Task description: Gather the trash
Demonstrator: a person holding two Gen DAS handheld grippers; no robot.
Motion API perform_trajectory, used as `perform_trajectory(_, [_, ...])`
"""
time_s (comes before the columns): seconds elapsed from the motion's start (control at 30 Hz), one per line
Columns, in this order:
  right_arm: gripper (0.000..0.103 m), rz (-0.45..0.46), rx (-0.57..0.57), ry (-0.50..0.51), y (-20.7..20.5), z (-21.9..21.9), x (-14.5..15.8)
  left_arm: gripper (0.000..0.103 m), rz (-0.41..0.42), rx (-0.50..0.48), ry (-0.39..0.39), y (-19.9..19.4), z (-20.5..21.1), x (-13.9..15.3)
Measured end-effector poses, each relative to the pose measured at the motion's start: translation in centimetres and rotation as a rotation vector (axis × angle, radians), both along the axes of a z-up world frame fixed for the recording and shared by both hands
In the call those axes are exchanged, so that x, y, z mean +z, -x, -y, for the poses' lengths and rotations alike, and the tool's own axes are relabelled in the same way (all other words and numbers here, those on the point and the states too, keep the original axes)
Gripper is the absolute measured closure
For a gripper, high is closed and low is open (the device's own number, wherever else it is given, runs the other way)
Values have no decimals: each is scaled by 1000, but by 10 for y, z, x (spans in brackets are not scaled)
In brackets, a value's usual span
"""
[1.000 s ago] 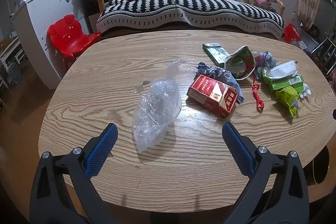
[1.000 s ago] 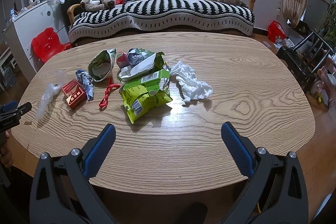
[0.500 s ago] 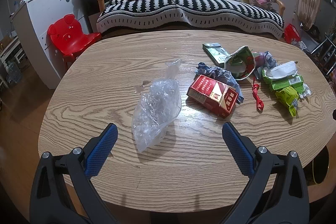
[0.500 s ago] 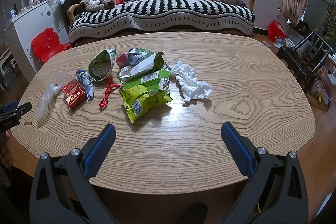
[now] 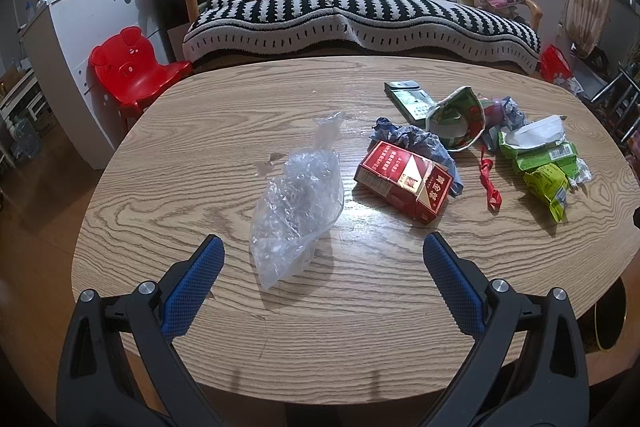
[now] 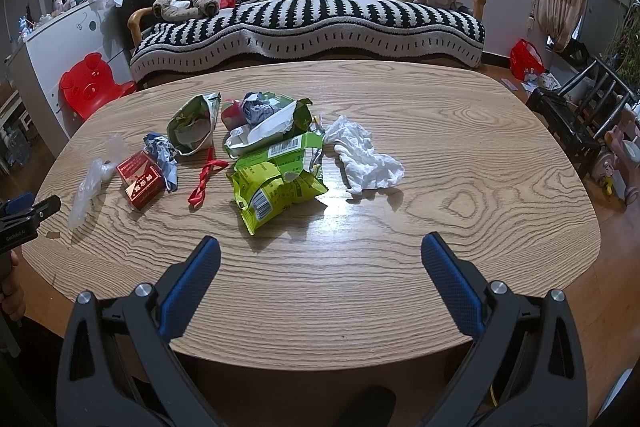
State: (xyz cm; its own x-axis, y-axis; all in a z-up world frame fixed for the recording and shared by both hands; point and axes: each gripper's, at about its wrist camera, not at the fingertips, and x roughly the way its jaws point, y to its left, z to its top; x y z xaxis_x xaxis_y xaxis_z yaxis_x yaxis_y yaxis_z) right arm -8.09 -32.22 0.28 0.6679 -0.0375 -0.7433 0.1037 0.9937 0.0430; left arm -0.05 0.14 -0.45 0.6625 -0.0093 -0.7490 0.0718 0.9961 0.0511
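- Your left gripper (image 5: pixel 322 247) is spread wide and holds nothing; it hangs over the near edge of the worktop (image 5: pixel 200 155).
- The clear plastic bag (image 5: pixel 298 201) lies just ahead of it, a little left of the middle between the pads. Its long axis runs away from you and leans slightly to the right, with the twisted neck at the far end.
- The red carton (image 5: pixel 404 181) lies just beside the bag, to the right, and is apart from it.
- Your right gripper (image 6: pixel 320 251) is also spread wide and empty. The green snack wrapper (image 6: pixel 276 183) lies ahead of it, left of centre, and the white tissue (image 6: pixel 364 157) is beside that, on the right.
- I judge the left hand is the nearer one for the bag and the right hand for the wrapper or tissue.
- The right view shows the tissue, which the left view does not show. Only the left view shows the flat green box (image 5: pixel 408 99) behind the pile.
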Motion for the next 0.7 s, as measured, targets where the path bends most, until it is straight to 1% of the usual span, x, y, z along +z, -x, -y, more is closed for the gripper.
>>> perform_trajectory(0.7, [6, -3, 1, -1, 0, 0, -1, 6, -4, -4, -3, 1, 3, -3])
